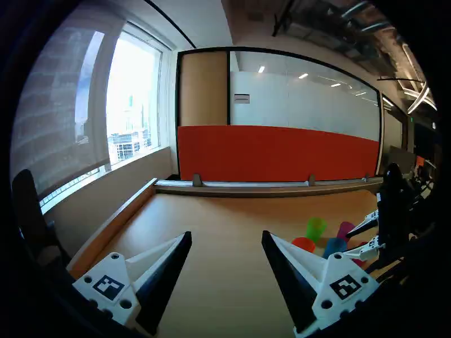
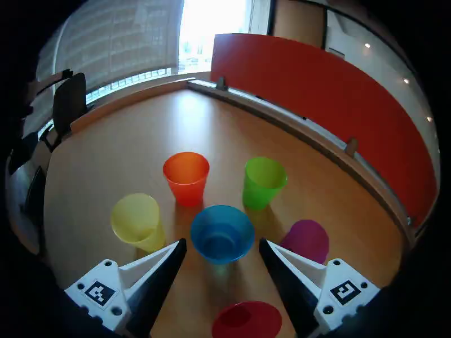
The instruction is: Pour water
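Several plastic cups stand upright on the wooden table (image 2: 113,146): orange (image 2: 186,174), green (image 2: 263,180), yellow (image 2: 137,221), blue (image 2: 221,228), purple (image 2: 307,239) and red (image 2: 247,320). My right gripper (image 2: 221,245) is open above them, and the blue cup sits just past its fingertips, between them. Whether any cup holds water I cannot tell. My left gripper (image 1: 225,236) is open over bare table (image 1: 225,219), with nothing between its fingers. In the left gripper view the cups (image 1: 315,228) cluster far to the right, and the right gripper (image 1: 349,246) reaches over them.
A red divider panel (image 1: 276,153) runs along the table's far edge. A window (image 1: 132,112) and a low wall ledge (image 1: 113,188) border the left side. Dark chairs (image 2: 67,104) stand beyond the table's left end.
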A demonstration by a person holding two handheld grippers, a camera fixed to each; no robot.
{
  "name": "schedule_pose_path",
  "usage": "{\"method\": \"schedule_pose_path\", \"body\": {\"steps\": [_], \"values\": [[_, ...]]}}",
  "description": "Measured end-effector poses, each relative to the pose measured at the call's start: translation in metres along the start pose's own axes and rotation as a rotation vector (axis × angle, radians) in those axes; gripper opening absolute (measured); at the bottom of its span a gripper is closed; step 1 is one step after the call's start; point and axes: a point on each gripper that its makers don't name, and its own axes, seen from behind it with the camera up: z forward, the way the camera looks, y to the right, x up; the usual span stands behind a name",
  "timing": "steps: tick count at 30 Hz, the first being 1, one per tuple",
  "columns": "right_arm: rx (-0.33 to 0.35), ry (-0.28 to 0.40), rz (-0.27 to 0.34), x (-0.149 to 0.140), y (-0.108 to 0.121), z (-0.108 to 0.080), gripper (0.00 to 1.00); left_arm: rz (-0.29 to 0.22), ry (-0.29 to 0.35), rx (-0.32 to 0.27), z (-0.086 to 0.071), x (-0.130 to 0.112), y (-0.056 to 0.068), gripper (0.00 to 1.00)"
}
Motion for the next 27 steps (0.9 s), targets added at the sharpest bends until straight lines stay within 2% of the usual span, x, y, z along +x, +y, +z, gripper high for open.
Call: {"method": "schedule_pose_path", "body": {"steps": [11,27], "values": [[0.0,-0.046,0.015,-0.007,-0.002,0.015,1.0,-0.008,-0.012,0.011,0.003,-0.008,-0.007,0.92],[-0.006,-0.078,0.063,-0.011,0.001,0.03,1.0,-0.01,-0.022,0.012,0.004,-0.011,-0.008,0.92]]}}
